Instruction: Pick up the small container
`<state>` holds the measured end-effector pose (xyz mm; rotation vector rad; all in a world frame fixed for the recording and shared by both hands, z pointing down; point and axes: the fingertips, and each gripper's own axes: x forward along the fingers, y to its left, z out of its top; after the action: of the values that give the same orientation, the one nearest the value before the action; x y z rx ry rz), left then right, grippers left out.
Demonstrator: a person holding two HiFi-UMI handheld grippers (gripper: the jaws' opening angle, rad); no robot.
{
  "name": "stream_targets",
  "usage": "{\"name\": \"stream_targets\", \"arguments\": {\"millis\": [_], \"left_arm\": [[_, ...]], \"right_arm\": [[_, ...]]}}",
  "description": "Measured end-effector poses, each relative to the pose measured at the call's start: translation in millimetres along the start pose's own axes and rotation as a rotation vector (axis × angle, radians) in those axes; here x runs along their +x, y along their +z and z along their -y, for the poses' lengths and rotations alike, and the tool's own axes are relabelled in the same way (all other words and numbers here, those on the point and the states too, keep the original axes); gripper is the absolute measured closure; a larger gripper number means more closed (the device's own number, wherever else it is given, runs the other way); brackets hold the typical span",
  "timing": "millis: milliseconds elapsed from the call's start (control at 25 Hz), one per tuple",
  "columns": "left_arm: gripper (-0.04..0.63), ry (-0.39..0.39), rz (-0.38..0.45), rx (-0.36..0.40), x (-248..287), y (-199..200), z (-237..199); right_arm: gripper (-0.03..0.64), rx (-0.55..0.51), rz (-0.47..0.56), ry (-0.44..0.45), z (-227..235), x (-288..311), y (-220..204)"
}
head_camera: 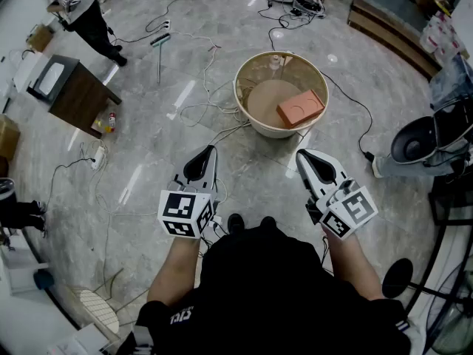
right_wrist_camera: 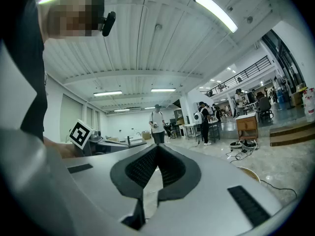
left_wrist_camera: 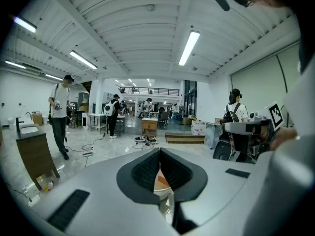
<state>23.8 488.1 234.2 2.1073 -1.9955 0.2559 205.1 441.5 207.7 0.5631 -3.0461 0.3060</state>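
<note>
A cream round tub (head_camera: 244, 98) stands on the marble floor ahead of me. Inside it a small salmon-coloured rectangular container (head_camera: 300, 108) lies on a brown round base, towards the tub's right side. My left gripper (head_camera: 208, 152) is held above the floor, short of the tub and to its left, jaws shut and empty. On the other side my right gripper (head_camera: 301, 154) hovers just short of the tub's near right rim, also shut with nothing in it. In the left gripper view the closed gripper (left_wrist_camera: 159, 154) shows a sliver of tub and container (left_wrist_camera: 161, 182) below its tip. The right gripper view shows that gripper (right_wrist_camera: 157, 149) closed, tub rim (right_wrist_camera: 249, 171) at right.
Cables (head_camera: 199, 109) trail over the floor around the tub. A dark wooden table (head_camera: 74, 93) stands at left, a low wooden platform (head_camera: 392, 35) at the back right, and a black chair and stands (head_camera: 417, 140) at right. People stand further off.
</note>
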Motion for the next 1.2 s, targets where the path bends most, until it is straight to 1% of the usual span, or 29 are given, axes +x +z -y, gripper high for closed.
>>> {"name": "stream_targets", "arguments": {"millis": [240, 400, 680, 920, 1080, 1200], "left_arm": [[0.577, 0.020, 0.015, 0.027, -2, 2, 30], [0.577, 0.045, 0.021, 0.017, -5, 1, 43], [0.577, 0.036, 0.014, 0.012, 7, 9, 53], [0.577, 0.035, -0.005, -0.006, 32, 1, 30], [0.577, 0.030, -0.013, -0.032, 60, 0, 7], [0.577, 0.014, -0.016, -0.041, 87, 6, -18]], "right_arm": [[0.606, 0.003, 0.015, 0.011, 11, -35, -2], [0.606, 0.021, 0.024, 0.012, 23, -54, -8], [0.606, 0.048, 0.025, 0.023, 35, -56, -9], [0.604, 0.077, 0.009, 0.070, 40, -29, -17], [0.604, 0.088, -0.016, 0.073, 55, 0, -17], [0.604, 0.089, -0.037, 0.069, 71, 35, -13]]}}
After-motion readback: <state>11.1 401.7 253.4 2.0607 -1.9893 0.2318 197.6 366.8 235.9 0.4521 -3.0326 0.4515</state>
